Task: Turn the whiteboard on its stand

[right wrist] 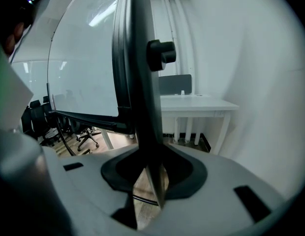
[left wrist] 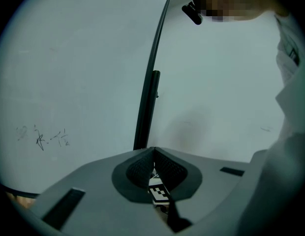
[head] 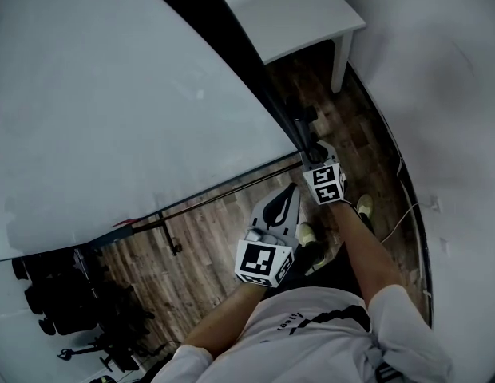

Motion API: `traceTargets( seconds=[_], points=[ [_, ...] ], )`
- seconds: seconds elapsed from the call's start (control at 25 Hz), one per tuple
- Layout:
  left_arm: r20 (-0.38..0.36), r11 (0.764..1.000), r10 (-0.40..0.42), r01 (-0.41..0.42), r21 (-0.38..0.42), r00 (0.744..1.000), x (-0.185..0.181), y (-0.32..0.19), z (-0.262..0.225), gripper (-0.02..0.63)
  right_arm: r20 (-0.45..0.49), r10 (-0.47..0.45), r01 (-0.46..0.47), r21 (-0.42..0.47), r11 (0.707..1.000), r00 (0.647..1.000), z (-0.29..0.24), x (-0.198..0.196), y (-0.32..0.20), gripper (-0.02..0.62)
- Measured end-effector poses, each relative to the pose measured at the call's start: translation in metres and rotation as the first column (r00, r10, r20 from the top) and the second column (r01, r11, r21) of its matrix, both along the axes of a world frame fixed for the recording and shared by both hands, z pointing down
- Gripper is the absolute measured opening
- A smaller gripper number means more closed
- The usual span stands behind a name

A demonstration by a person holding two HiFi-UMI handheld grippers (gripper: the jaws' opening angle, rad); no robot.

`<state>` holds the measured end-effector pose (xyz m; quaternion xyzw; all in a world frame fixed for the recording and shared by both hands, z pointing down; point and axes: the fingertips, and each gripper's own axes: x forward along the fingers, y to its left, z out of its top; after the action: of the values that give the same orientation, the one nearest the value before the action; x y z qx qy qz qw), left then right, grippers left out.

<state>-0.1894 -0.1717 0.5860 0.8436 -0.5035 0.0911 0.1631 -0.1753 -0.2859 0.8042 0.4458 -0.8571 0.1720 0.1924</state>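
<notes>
The whiteboard (head: 112, 110) fills the upper left of the head view, tipped nearly flat, and its pale face (left wrist: 69, 82) carries a faint scribble. A black upright (right wrist: 140, 82) with a locking knob (right wrist: 160, 55) runs along the board's side edge (head: 247, 62). My right gripper (head: 313, 154) sits at the lower end of that edge. There the upright stands between its jaws (right wrist: 145, 154), which are shut on it. My left gripper (head: 291, 190) hangs just below and left of the right one. It points up at the board and is shut (left wrist: 153, 151) with nothing in it.
A white table (head: 295, 10) stands against the wall past the board's far end (right wrist: 201, 104). Black office chairs (head: 64, 294) crowd the lower left. The stand's floor bar (head: 207, 194) crosses the wooden floor, and a cable (head: 407, 214) lies by the right wall.
</notes>
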Motion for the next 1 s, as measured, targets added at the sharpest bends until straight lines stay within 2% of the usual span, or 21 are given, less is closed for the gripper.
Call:
traceTargets(
  seconds=[0.36, 0.76, 1.0],
  points=[
    [-0.007, 0.998, 0.06, -0.06, -0.013, 0.998, 0.038, -0.006, 0.004, 0.012, -0.039, -0.047, 0.046, -0.018, 0.999, 0.998, 0.004, 0.028, -0.01, 0.121],
    [-0.002, 0.999, 0.052, -0.052, -0.015, 0.999, 0.057, -0.028, 0.001, 0.012, -0.05, -0.057, 0.055, -0.045, 0.997, 0.997, 0.004, 0.046, -0.038, 0.124],
    [0.002, 0.998, 0.061, -0.061, -0.011, 0.998, 0.07, -0.036, -0.003, 0.012, -0.049, -0.004, 0.001, -0.066, 0.998, 0.999, 0.002, 0.079, -0.057, 0.12]
  ],
)
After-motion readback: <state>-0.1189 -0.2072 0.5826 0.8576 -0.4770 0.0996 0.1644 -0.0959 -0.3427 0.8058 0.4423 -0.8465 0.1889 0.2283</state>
